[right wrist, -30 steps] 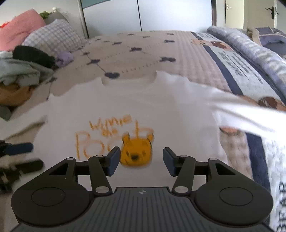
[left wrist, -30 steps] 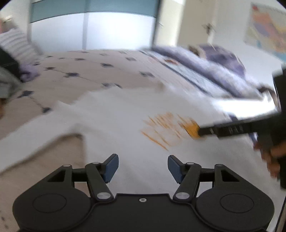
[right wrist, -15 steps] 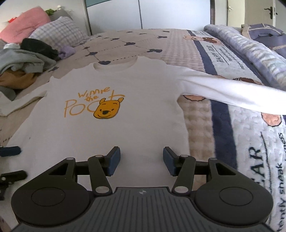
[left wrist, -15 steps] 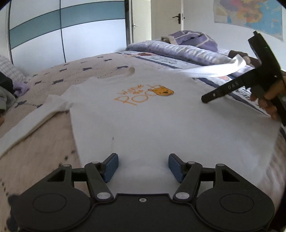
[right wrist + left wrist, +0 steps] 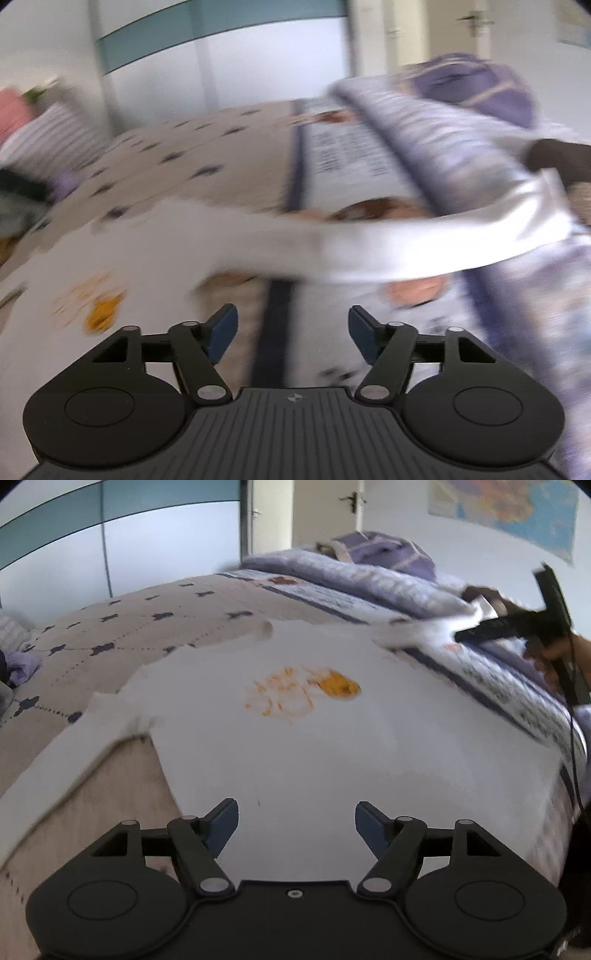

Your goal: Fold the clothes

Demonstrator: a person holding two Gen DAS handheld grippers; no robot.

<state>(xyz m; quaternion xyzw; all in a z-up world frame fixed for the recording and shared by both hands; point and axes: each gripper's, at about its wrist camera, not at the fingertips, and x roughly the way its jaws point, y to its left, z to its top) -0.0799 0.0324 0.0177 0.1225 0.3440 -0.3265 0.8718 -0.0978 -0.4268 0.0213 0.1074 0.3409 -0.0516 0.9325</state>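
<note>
A white long-sleeved shirt (image 5: 295,746) with an orange bear print (image 5: 338,686) lies face up on the bed. My left gripper (image 5: 295,823) hangs open just above its lower hem area, nothing between the fingers. In the right wrist view the shirt's body (image 5: 92,266) is at the left and one long sleeve (image 5: 388,247) stretches out to the right across the quilt. My right gripper (image 5: 293,328) is open over the bed below that sleeve, holding nothing. In the left wrist view the right gripper (image 5: 517,624) shows at the far right, held by a hand, near the sleeve's end.
A purple patterned quilt (image 5: 351,576) is bunched along the bed's far right side. Pillows and a pile of clothes (image 5: 26,147) lie at the left. The other sleeve (image 5: 62,760) trails off to the left. Wardrobe doors (image 5: 110,539) stand behind the bed.
My right gripper has swung right, away from the shirt's body toward the outstretched sleeve. The left gripper stays over the hem with a slight shift. Both remain open.
</note>
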